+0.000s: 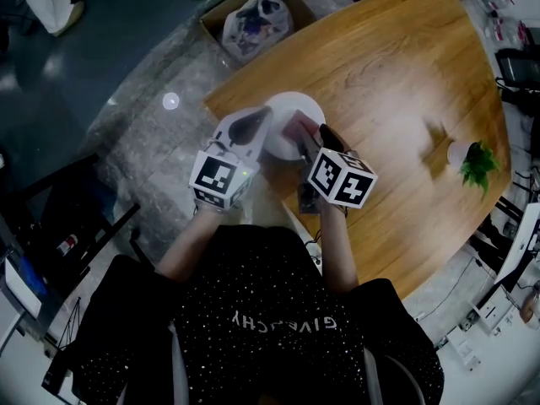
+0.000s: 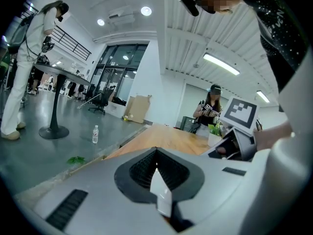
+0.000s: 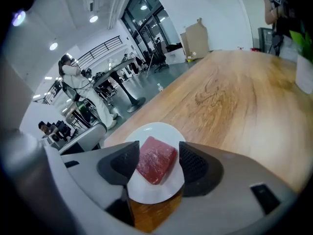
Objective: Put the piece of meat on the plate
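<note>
The piece of meat (image 3: 155,161) lies on the white plate (image 3: 157,130), which sits near the edge of the wooden worktop (image 3: 234,97). The right tool (image 3: 157,150) stands spread, one jaw on either side of the meat, not gripping it. The left tool (image 2: 157,156) pinches the plate's rim.

Plate (image 1: 295,106) partly behind right tool (image 1: 305,135)

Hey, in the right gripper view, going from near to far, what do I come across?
First the right gripper with jaws open → piece of meat on the white plate → wooden table → potted plant at the right edge.
</note>
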`<state>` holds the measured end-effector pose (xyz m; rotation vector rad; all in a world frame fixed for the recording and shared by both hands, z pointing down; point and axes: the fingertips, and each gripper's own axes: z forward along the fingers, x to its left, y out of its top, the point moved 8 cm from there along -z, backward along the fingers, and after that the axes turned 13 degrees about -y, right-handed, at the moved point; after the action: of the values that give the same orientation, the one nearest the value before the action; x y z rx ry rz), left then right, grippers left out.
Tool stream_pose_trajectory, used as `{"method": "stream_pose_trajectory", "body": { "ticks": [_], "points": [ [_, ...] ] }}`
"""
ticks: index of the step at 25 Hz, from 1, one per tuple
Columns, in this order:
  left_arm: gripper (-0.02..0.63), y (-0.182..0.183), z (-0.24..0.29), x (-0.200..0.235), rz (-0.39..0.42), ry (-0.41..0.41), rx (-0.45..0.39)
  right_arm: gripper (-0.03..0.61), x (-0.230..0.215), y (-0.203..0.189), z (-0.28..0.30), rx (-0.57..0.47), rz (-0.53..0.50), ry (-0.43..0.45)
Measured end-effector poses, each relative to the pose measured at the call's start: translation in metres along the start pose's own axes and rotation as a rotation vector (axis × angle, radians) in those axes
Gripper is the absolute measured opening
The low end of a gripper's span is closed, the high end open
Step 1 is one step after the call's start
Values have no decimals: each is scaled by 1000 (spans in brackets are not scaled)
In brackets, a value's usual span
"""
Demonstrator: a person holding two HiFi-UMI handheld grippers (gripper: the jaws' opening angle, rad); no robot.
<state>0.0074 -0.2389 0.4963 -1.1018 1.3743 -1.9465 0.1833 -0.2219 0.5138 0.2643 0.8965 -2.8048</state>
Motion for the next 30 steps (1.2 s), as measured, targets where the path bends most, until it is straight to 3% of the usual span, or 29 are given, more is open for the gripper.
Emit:
{"method": "stream_pose_trajectory", "body": {
  "ticks": [3, 9, 17, 21, 24, 30],
  "points": [
    [6, 3, -3, -3, 8, -3, -7, 242, 1, 2, -8, -43, -43, -32],
    [6, 12, -10, -9, 20, -9, -13, 241, 9, 7, -26, -132, 3, 0],
    [6, 38, -19, -24, 62, -36, -43, 235, 24, 13, -66, -304, -8, 107],
    [6, 50, -24, -36, 93, -58, -40, 46, 27, 13, -91, -413, -41, 55],
    [6, 56, -27, -47, 115, -87, -27, 12, 31, 10, -107, -479, -76, 41],
    [6, 65, -41, -66, 164, -90, -2, 12, 40, 5, -132, -573, -140, 36]
  ]
}}
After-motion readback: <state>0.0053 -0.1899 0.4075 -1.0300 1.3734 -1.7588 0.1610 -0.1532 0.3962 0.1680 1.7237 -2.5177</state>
